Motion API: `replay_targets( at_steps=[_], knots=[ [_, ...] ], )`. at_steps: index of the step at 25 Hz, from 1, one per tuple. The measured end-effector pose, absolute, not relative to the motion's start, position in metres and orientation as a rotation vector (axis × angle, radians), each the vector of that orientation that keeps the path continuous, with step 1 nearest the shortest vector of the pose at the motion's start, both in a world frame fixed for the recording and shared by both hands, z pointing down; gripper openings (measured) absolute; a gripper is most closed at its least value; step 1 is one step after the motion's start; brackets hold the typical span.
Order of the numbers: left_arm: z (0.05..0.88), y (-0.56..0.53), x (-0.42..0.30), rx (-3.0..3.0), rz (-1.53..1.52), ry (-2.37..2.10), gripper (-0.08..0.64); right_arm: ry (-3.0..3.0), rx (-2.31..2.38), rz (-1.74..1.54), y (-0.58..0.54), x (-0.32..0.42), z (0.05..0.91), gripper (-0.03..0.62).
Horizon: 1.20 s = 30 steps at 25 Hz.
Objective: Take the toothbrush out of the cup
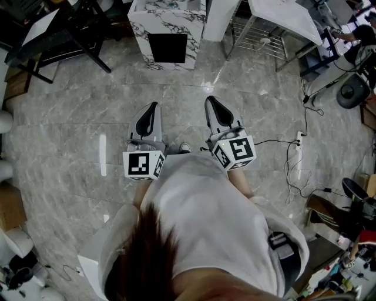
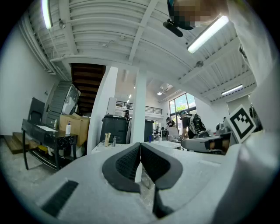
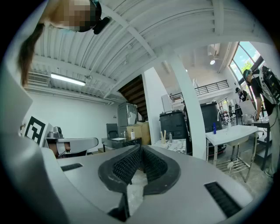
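Note:
I hold both grippers level in front of me over a grey marble floor. In the head view the left gripper and the right gripper point ahead toward a marble-patterned counter. Both pairs of jaws meet at the tips with nothing between them, as the left gripper view and the right gripper view show. Far off on that counter stands a small cup with thin sticks upright in it, too small to identify. The same cup appears in the left gripper view, beside a little bottle.
A white table with a wire rack under it stands at the back right. Cables and a power strip lie on the floor at the right, near a black fan. A black desk is at the back left. People stand far off.

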State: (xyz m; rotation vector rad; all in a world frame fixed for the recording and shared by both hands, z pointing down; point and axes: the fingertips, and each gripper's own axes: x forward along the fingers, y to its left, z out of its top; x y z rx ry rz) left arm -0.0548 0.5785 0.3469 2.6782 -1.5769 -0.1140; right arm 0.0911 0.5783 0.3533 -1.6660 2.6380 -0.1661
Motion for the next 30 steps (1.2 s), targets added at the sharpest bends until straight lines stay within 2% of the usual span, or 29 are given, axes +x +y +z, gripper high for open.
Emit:
replay_targets(
  at_steps=[30],
  knots=[
    [0.359,0.574,-0.047,2.661,-0.079,-1.564,0.015,2.648,-1.651,-0.166,0.571,0.111,0.367,0.026]
  ],
)
